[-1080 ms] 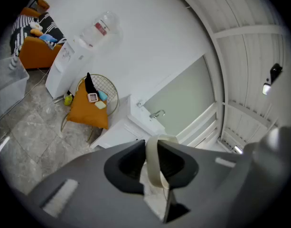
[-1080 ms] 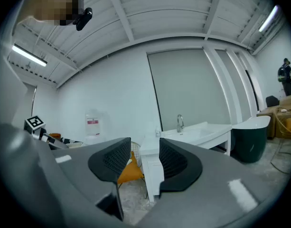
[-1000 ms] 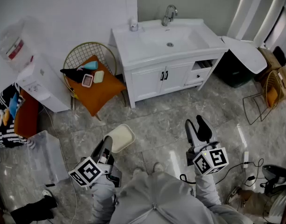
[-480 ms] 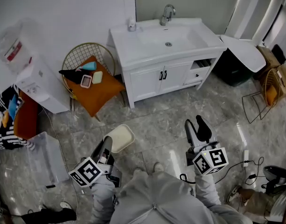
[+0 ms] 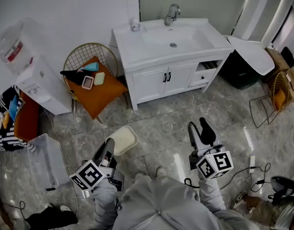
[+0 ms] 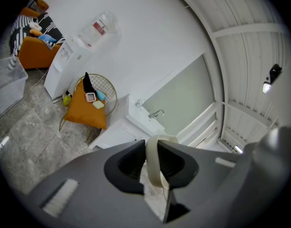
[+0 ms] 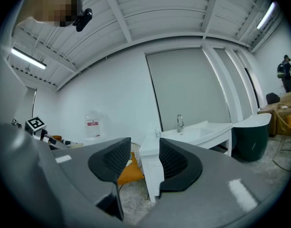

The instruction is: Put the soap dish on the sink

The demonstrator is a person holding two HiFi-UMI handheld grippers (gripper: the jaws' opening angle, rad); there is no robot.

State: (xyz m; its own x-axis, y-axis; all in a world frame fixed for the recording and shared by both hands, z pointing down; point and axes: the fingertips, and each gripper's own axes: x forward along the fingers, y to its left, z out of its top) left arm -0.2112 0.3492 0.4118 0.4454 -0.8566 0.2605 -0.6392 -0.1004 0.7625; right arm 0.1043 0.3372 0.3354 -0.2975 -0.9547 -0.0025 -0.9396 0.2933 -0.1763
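Soap dish point(image 5: 123, 140) sits lower left of frame, rim clamped between the jaws of the left gripper point(image 5: 108, 152), well apart from the sink point(image 5: 151, 56) at top. The right gripper point(image 5: 200, 133) has its jaws apart, empty. I'd grip firmly and carry it level.

A gold wire chair point(image 5: 84, 55) stands on the grey marble floor point(image 5: 170, 116). Its orange cushion point(image 5: 102, 96) carries a teal item point(image 5: 92, 67), a pale bar point(image 5: 100, 78) and a pink grid piece point(image 5: 88, 83). A white water dispenser point(image 5: 41, 86) stands just beside it.
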